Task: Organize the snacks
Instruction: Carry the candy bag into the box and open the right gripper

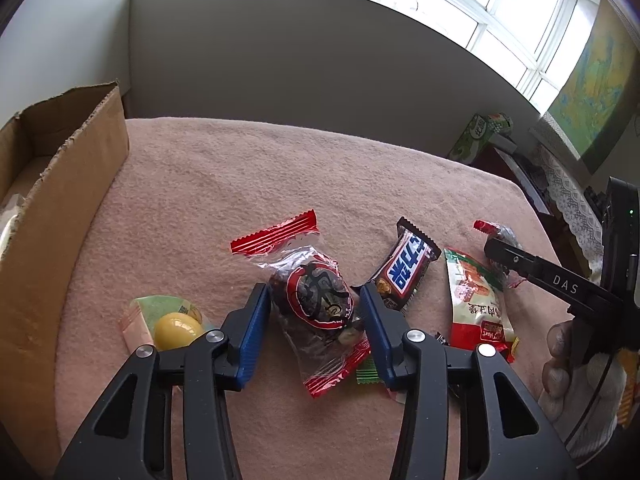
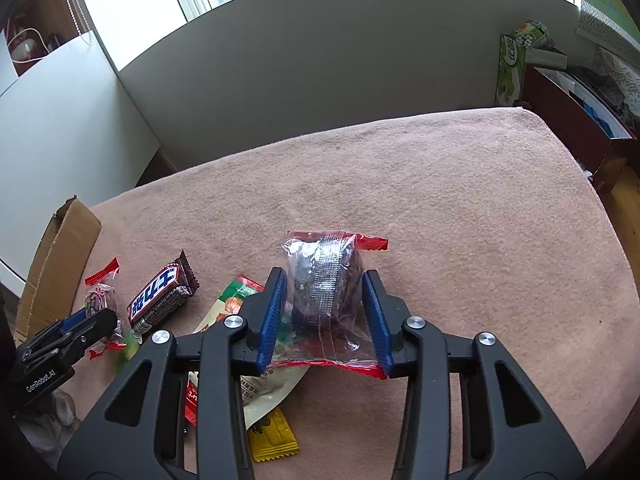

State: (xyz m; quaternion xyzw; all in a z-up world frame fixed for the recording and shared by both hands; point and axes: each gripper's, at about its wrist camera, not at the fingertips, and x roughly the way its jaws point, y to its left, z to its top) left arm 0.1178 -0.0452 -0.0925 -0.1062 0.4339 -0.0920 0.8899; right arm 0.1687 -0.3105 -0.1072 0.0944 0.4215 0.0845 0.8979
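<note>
your left gripper [image 1: 314,312] is spread apart, blue pads either side of the red-ended clear candy packet [image 1: 316,312] lying on the pink blanket [image 1: 248,184]. pads look just beside the wrapper, whether they touch it you cannot tell. taking that packet as the landmark: the snickers bar [image 1: 406,270] lies just to its right, tilted, its near end beside your right-hand pad. further right of the bar sits the white-and-red snack pouch [image 1: 474,300], and past that your right gripper [image 2: 325,316] comes in from the side. left of the packet, near your left-hand pad, is a jelly cup with yellow fruit [image 1: 170,326]. a small green wrapper [image 1: 366,372] peeks out under the packet's near end. the cardboard box [image 1: 60,208] stands well left of the packet at the blanket edge, top flaps open.

right wrist view: your right gripper is also apart, straddling a second clear packet with dark contents and red ends [image 2: 326,288]. its near red edge spans between the two pads; contact cannot be told. this packet overlaps the snack pouch, which lies left of it and under it. a yellow sachet [image 2: 274,436] lies at the near end of the pouch. the snickers bar and the first candy packet lie well left, with your left gripper over that packet.
</note>
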